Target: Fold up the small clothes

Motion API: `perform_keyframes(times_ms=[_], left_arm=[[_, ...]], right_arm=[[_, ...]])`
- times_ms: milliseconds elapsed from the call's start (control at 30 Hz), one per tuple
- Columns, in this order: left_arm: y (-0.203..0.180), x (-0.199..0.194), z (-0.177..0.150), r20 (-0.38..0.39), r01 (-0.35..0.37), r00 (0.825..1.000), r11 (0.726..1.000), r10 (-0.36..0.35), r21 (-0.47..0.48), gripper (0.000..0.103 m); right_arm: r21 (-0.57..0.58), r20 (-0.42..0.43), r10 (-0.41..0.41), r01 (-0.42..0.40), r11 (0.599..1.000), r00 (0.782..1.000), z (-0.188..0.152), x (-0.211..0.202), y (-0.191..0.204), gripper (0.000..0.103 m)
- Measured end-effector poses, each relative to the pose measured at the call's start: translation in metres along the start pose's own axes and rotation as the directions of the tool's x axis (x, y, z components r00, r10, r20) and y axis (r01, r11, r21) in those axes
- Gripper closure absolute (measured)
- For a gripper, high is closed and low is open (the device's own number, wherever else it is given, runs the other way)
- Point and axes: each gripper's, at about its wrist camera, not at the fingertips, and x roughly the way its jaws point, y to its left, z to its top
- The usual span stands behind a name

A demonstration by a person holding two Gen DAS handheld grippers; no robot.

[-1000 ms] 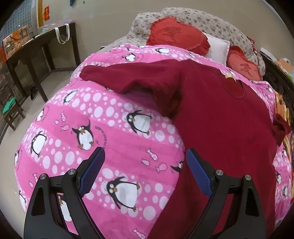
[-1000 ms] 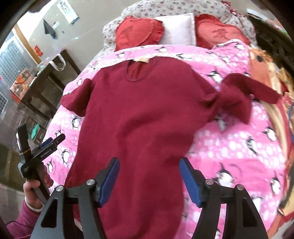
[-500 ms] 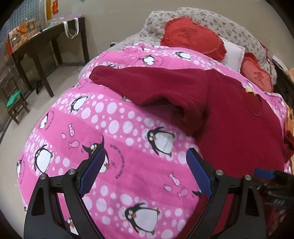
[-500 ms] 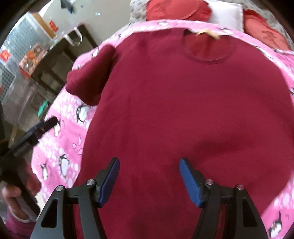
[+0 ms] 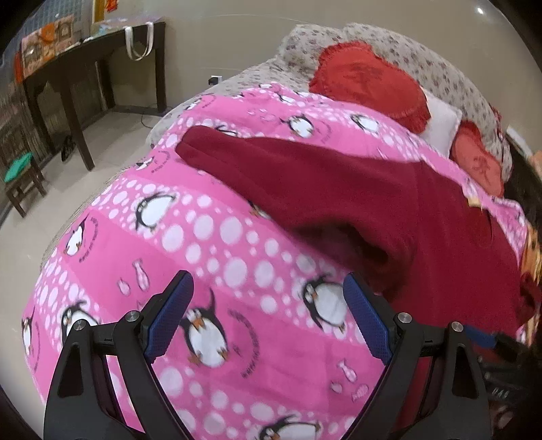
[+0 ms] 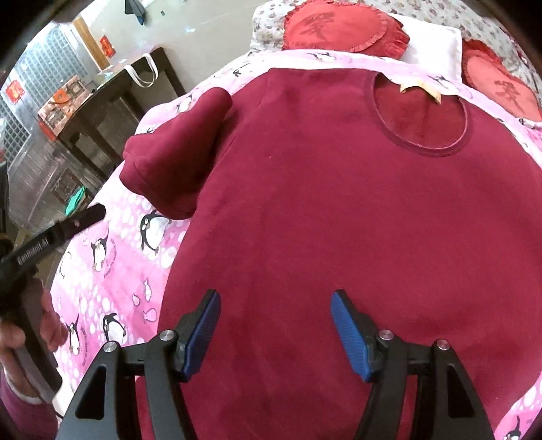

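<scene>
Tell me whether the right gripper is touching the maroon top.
Cannot tell. In the right wrist view the open right gripper is over the maroon top, nothing pinched between its fingers; that view shows neither gap nor contact.

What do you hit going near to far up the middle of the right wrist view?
Right gripper → maroon top body → its round neckline with tan label → pink penguin quilt edge → red cushion.

One maroon sweater (image 6: 338,210) with one cream neck label (image 6: 420,88). One pink penguin quilt (image 5: 210,257). Two red round cushions (image 6: 342,27), one white pillow (image 6: 430,44) between them. Two grippers: left gripper (image 5: 267,314), right gripper (image 6: 276,325). One dark side table (image 5: 81,67), one white bag (image 5: 137,40) hanging on it. One small stool (image 5: 20,176).
</scene>
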Motion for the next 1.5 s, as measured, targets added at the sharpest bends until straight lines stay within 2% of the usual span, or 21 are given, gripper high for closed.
perform_keyframes(times_ms=[233, 367, 500, 567, 700, 800, 867, 933, 967, 1000, 1033, 1100, 1200, 1333, 1500], left_arm=[[0.053, 0.028, 0.047, -0.015, 0.049, 0.998, 0.983, -0.053, -0.177, 0.013], [0.078, 0.053, 0.072, -0.025, 0.080, 0.995, 0.949, -0.092, -0.304, 0.013], [0.092, 0.072, 0.087, -0.003, 0.080, 0.996, 0.912, -0.088, -0.403, 0.013], [0.095, 0.081, 0.094, 0.010, 0.080, 0.996, 0.903, -0.084, -0.423, 0.013], [0.093, 0.108, 0.101, -0.043, 0.071, 0.994, 0.903, -0.098, -0.424, 0.013], [0.094, 0.114, 0.105, -0.036, 0.062, 0.996, 0.907, -0.084, -0.417, 0.013], [0.098, 0.119, 0.106, -0.029, 0.068, 0.996, 0.900, -0.089, -0.432, 0.013], [0.099, 0.123, 0.107, -0.030, 0.052, 0.997, 0.898, -0.072, -0.436, 0.022], [0.098, 0.123, 0.107, -0.028, 0.037, 0.998, 0.903, -0.055, -0.428, 0.039], [0.097, 0.124, 0.107, -0.030, 0.029, 0.998, 0.912, -0.046, -0.409, 0.067], [0.096, 0.126, 0.107, -0.035, 0.045, 0.997, 0.916, -0.064, -0.398, 0.075], [0.098, 0.124, 0.107, -0.019, 0.105, 0.992, 0.907, -0.123, -0.409, 0.090], [0.101, 0.106, 0.110, 0.017, 0.170, 0.984, 0.891, -0.179, -0.421, 0.093], [0.091, 0.070, 0.117, 0.064, 0.239, 0.971, 0.900, -0.231, -0.364, 0.093], [0.060, 0.023, 0.124, 0.109, 0.341, 0.940, 0.896, -0.323, -0.285, 0.093]], right_arm=[[0.024, 0.004, 0.038, -0.038, 0.999, 0.999, -0.006, -0.002, 0.000, 0.038], [0.014, -0.005, 0.057, -0.057, 0.998, 0.998, -0.005, -0.005, 0.001, 0.038], [0.010, -0.013, 0.067, -0.067, 0.998, 0.998, -0.002, -0.003, 0.003, 0.038], [0.016, -0.017, 0.071, -0.071, 0.997, 0.997, 0.000, 0.000, 0.003, 0.038], [0.025, -0.030, 0.075, -0.075, 0.997, 0.997, -0.001, 0.007, 0.002, 0.038], [0.022, -0.037, 0.076, -0.075, 0.997, 0.996, -0.001, 0.009, 0.000, 0.038], [0.026, -0.035, 0.079, -0.078, 0.997, 0.996, 0.000, 0.009, -0.001, 0.038], [0.037, -0.032, 0.086, -0.085, 0.996, 0.996, 0.000, 0.009, -0.003, 0.038], [0.042, -0.031, 0.089, -0.088, 0.995, 0.996, 0.000, 0.010, -0.003, 0.038], [0.047, -0.029, 0.093, -0.092, 0.995, 0.995, 0.000, 0.009, -0.004, 0.038], [0.050, -0.027, 0.096, -0.095, 0.994, 0.995, 0.000, 0.009, -0.004, 0.038], [0.052, -0.027, 0.099, -0.098, 0.994, 0.995, -0.001, 0.007, -0.005, 0.038], [0.054, -0.022, 0.098, -0.097, 0.994, 0.995, -0.001, 0.004, -0.006, 0.038], [0.086, -0.006, 0.103, -0.102, 0.991, 0.995, -0.002, 0.000, -0.014, 0.038], [0.145, 0.026, 0.117, -0.120, 0.982, 0.993, -0.003, -0.010, -0.027, 0.038]])
